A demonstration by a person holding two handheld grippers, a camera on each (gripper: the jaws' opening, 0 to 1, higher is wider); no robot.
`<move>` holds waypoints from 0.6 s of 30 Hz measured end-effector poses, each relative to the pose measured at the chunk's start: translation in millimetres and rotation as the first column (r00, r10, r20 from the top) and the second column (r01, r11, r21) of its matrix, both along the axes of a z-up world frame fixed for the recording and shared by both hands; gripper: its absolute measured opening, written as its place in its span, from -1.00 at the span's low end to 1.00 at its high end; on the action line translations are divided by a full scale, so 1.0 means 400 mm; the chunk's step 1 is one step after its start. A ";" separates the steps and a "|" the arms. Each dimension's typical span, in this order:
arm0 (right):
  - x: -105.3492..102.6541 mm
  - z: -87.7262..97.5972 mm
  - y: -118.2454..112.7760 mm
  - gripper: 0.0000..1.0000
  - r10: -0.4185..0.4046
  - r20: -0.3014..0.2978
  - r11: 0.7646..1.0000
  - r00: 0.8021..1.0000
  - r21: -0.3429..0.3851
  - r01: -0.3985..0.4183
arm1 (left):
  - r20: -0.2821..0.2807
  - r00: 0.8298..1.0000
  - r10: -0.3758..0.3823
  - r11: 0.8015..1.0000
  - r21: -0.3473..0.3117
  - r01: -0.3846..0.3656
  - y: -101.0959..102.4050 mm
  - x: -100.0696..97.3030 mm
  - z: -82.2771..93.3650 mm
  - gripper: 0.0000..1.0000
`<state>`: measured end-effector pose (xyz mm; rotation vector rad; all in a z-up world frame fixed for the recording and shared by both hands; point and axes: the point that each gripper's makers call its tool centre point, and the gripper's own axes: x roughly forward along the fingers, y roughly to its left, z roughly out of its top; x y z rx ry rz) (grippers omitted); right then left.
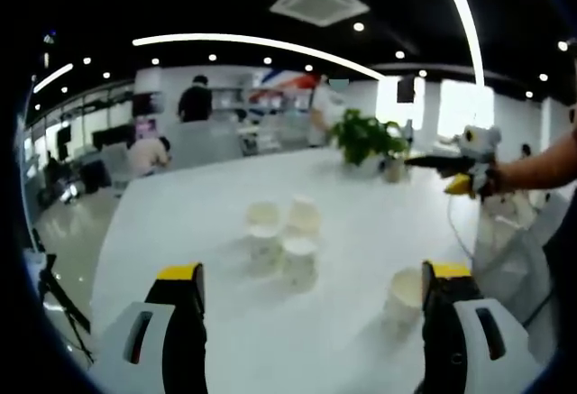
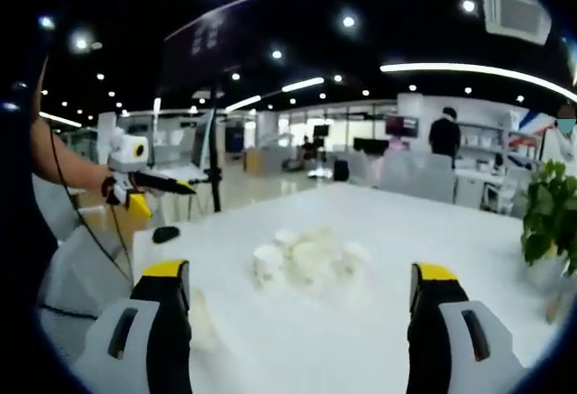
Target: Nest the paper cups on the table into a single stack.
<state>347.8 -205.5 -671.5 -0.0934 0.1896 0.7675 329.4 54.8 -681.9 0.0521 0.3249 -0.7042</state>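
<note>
Several white paper cups stand loose on the white table (image 1: 180, 223). Three of them (image 1: 264, 248) (image 1: 304, 216) (image 1: 299, 263) are bunched in the middle, and a single cup (image 1: 404, 297) stands just left of my right-hand jaw. My left gripper (image 1: 312, 272) hovers open before them with nothing in it. In the right gripper view the same cluster of cups (image 2: 306, 254) is blurred, ahead of my open, unloaded right gripper (image 2: 299, 272). The right gripper (image 1: 460, 167) also shows at the far right, held by a person's hand. The left gripper (image 2: 135, 176) appears at the left.
A potted green plant (image 1: 365, 137) (image 2: 550, 209) stands at one end of the table. A small black object (image 2: 165, 233) lies near the table's far corner. A white chair (image 2: 81, 259) is beside the table edge. People stand in the office behind.
</note>
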 end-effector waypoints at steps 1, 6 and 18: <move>-0.004 -0.008 -0.008 1.00 -0.006 -0.010 1.000 1.000 -0.002 0.006 | 0.001 1.000 0.002 1.000 0.003 -0.002 0.003 0.001 0.000 0.97; -0.011 -0.042 -0.038 1.00 -0.030 -0.045 0.999 0.999 -0.024 0.029 | -0.005 1.000 0.016 1.000 -0.025 -0.016 0.011 0.004 0.007 0.97; 0.003 -0.036 -0.064 1.00 -0.057 -0.038 0.998 0.998 -0.028 0.056 | -0.011 0.999 0.034 0.999 0.000 -0.034 0.036 -0.001 -0.008 0.97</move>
